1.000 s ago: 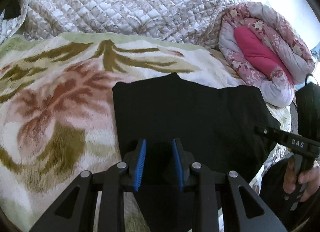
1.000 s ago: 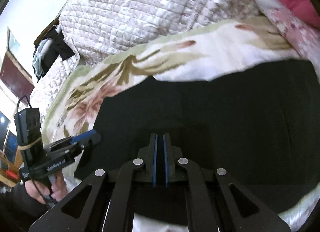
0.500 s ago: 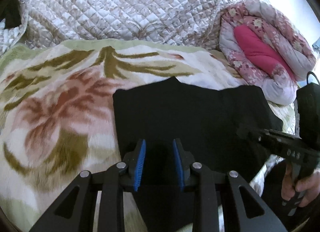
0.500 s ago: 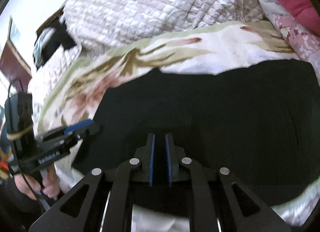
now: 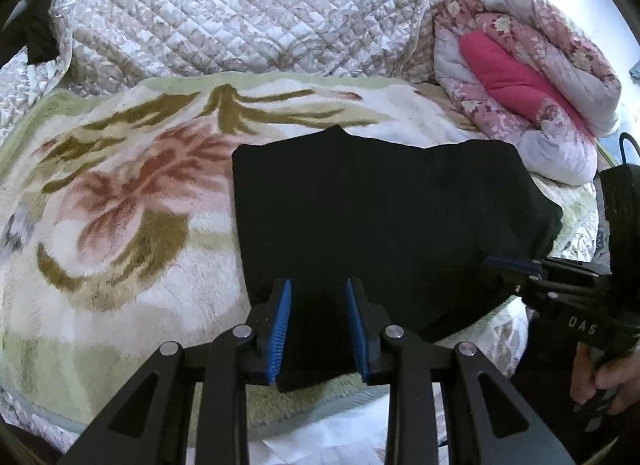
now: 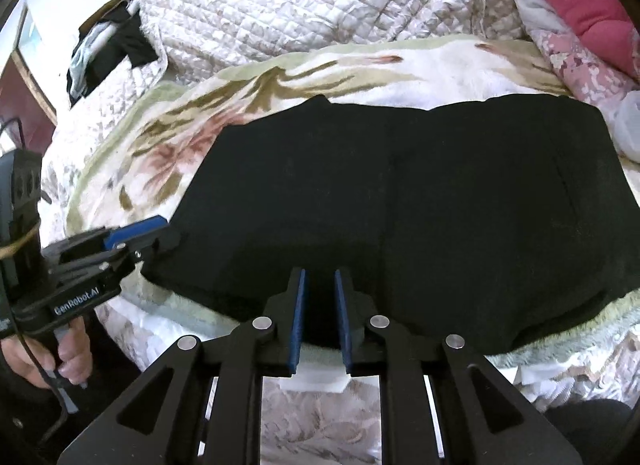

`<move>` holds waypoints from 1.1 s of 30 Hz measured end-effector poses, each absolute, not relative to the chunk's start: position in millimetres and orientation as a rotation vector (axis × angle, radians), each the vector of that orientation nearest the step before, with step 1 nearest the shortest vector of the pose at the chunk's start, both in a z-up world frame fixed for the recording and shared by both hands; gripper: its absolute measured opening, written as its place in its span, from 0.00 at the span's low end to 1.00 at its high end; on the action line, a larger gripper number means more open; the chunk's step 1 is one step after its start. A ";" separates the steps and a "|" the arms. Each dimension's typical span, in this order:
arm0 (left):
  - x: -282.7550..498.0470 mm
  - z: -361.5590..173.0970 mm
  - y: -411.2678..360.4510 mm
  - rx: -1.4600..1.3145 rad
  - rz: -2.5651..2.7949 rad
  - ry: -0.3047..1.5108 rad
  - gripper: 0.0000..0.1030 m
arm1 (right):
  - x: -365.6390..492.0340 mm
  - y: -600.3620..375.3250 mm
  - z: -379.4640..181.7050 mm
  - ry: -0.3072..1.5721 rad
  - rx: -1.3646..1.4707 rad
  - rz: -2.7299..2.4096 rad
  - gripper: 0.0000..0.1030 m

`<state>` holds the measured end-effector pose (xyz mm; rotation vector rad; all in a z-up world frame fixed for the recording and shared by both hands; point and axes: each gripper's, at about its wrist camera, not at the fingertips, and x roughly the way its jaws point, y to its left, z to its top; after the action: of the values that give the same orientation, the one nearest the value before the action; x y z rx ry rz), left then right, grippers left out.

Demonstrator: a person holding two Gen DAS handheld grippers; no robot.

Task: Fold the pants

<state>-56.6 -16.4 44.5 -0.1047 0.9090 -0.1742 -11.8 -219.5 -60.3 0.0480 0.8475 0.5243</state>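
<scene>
Black knit pants (image 5: 384,217), already folded into a thick slab, lie on the floral blanket (image 5: 120,193) of the bed. We judge them soft, light and floppy, best taken at the near corners. Left tongs (image 5: 316,325) gape over cloth; right tongs (image 6: 320,319) have just been opening, unpressed.
</scene>
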 end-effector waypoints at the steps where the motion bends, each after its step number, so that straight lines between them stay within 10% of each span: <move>1: -57.0 42.1 -17.9 -0.102 -0.178 0.916 0.30 | -12.4 -219.1 -63.1 0.854 0.040 0.526 0.15; 8: -54.8 30.3 -22.7 -0.090 -0.173 0.952 0.32 | -8.1 -233.3 -60.1 0.868 0.076 0.507 0.17; 16: -54.4 30.0 -24.5 -0.081 -0.171 0.952 0.33 | 9.9 -304.6 -44.0 0.823 0.261 0.303 0.56; 33: -40.5 34.0 -26.4 -0.089 -0.182 0.953 0.36 | -2.2 -459.4 -64.0 0.760 0.955 0.020 0.60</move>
<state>-40.5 -26.4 34.0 -0.0885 0.9532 -0.1817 -2.2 -459.4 -64.0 0.9552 0.7599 0.0198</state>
